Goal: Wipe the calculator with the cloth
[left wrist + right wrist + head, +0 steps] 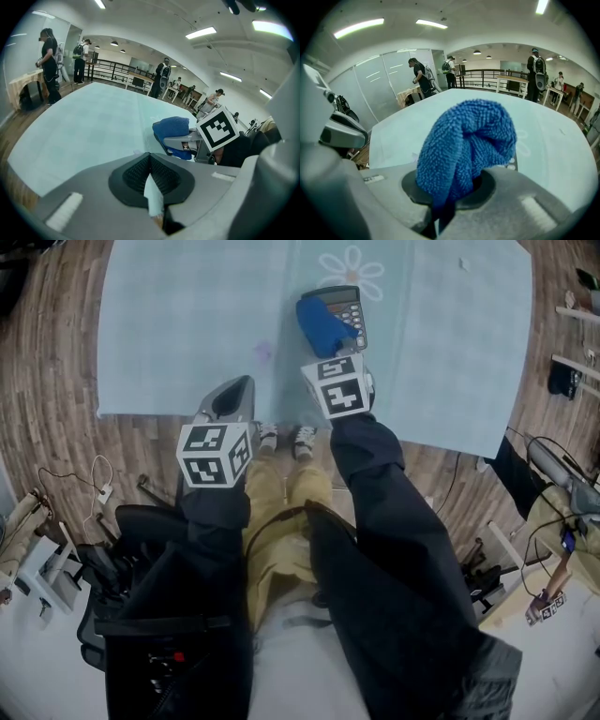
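I am watching the right gripper (327,345) reaching out over the table (178,324), and its jaws are clamping the cloth (323,324), a blue bunch that is bulging out past the tips. In the right gripper view the cloth (466,145) is filling the space between the 2 jaws of the right gripper (454,187), and a few keys of the calculator (512,164) are peeking out just behind its right side. From the head view the calculator (351,307) is lying on the far part of the table beside a printed flower (352,270), and the cloth is covering its near-left corner; I cannot tell whether it is pressing on the keys. The left gripper (232,397) is hanging at the table's near edge, well apart from the calculator. In its own view the left gripper (150,173) is showing its jaws meeting at the tips with nothing held, only a thin pale slit opening behind them. That view is also catching the cloth (172,129) off to the right. People are standing at the far side of the room (49,61).
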{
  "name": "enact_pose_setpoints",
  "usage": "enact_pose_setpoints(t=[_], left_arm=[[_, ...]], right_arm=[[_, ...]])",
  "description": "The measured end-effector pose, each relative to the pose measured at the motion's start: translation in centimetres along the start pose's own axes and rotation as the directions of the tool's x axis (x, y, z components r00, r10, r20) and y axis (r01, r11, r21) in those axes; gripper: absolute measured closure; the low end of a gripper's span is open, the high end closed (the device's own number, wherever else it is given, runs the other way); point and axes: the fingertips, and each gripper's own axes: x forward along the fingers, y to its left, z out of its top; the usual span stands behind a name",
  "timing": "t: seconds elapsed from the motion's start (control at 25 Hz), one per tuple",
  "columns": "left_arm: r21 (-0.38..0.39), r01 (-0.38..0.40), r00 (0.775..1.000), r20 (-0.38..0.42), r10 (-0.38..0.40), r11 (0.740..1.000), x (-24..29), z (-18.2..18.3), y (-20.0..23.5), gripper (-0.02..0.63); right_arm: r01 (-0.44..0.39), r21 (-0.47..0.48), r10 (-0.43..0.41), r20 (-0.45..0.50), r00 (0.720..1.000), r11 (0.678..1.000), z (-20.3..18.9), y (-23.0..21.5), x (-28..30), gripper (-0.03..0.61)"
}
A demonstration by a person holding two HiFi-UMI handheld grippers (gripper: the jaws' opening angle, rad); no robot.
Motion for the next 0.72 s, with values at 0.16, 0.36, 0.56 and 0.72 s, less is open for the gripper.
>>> enact_pose_setpoints(t=[0.16,0.36,0.56,0.72], left_arm=[[0.007,-0.001,1.000,0.019,0.001,1.000,-1.2,0.6,-0.7,0.612],[0.019,0.003,0.998,0.060,-0.005,1.000,-2.3,1.9,-0.9,0.612],[0.045,0.016,0.991,0.129,-0.021,0.999,-3.7,4.9,-2.8,0.612],[0.075,0.036,0.981,0.186,-0.049,0.997,-5.3,7.3,-4.9,0.612]], right_arm=[[-0.023,0.001,0.023,0.020,1.000,1.000,0.5,1.2,-1.7,0.522],[-0.012,0.021,0.010,0.095,0.995,1.000,1.9,1.6,-4.2,0.522],[0.026,0.082,-0.042,0.201,0.979,0.996,4.7,0.9,-9.4,0.522],[0.068,0.120,-0.101,0.292,0.951,0.990,6.8,0.7,-14.3,0.522]])
